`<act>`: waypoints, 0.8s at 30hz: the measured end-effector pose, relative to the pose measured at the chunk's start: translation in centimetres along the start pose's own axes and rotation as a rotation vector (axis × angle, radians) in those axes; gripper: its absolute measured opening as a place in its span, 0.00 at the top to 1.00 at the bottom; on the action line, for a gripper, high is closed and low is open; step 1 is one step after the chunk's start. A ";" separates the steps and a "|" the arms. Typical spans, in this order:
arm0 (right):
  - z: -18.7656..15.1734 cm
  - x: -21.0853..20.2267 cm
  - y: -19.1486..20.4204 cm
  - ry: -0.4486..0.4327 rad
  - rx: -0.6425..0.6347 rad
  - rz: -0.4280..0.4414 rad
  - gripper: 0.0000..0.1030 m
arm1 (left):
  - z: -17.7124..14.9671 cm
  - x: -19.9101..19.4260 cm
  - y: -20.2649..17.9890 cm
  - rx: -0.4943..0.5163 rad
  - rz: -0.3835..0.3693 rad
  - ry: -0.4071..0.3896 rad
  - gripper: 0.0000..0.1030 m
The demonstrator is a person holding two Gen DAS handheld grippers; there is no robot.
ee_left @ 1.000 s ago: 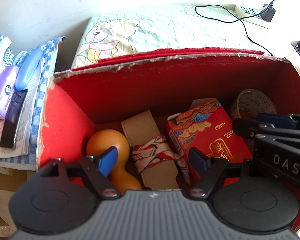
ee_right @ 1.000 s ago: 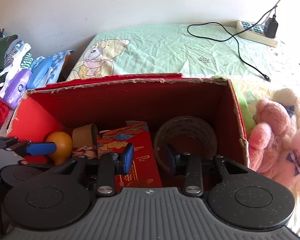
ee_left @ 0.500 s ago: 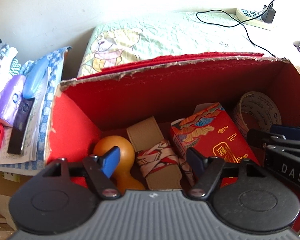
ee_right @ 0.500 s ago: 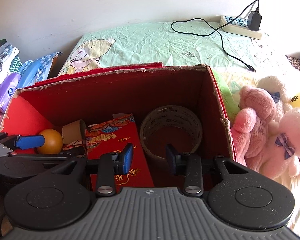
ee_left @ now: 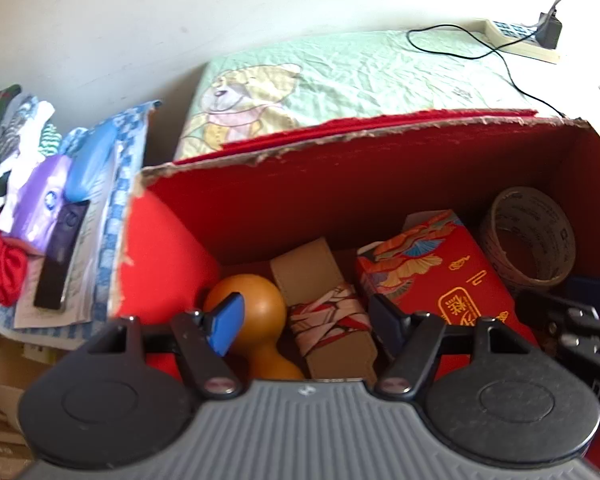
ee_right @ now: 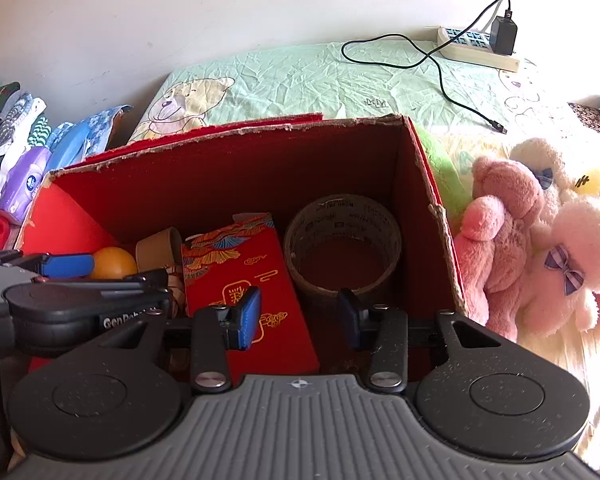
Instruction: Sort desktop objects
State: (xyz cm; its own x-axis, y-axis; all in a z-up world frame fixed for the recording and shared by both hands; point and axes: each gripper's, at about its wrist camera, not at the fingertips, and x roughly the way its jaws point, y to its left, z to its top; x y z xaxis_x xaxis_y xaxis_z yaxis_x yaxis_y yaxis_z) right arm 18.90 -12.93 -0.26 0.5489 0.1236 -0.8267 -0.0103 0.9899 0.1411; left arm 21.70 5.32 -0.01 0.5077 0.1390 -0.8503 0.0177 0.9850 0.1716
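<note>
Both grippers, left and right, are held spread and empty above a red cardboard box. Nearest below, a stiff, light red packet could be pinched across its narrow edges; beyond, a rigid tape roll is judged best gripped through its wall.

On the left gripper, as you see it from the right wrist camera, white letters on its black body read "GenRobo", with the end of the word cut off behind the finger arm. In the left wrist view the right gripper shows only "D" and part of an "A" at the frame's edge. The red packet in the red box carries gold Chinese characters, too small for you to make out. The tape roll has rows of print, unreadable. The purple tissue pack bears a round blue logo, illegible.
</note>
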 end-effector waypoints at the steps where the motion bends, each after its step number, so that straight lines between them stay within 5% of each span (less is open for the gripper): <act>1: -0.1 -0.1 0.0 0.001 -0.001 0.002 0.57 | -0.1 -0.4 -0.2 0.004 0.011 -0.008 0.30; 15: -0.7 -0.7 -0.1 -0.015 -0.001 0.007 0.58 | -1.6 -3.2 0.9 -0.100 0.001 -0.026 0.06; 24: -1.0 -0.9 -0.2 -0.018 0.003 -0.001 0.60 | -2.2 -3.8 1.1 -0.134 -0.008 -0.038 0.03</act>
State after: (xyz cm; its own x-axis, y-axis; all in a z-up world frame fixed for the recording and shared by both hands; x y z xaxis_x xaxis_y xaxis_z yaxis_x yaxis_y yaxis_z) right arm 17.56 -13.14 -0.12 0.5641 0.1212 -0.8167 -0.0072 0.9898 0.1420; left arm 17.93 6.05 2.33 0.5399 0.1299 -0.8317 -0.0925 0.9912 0.0948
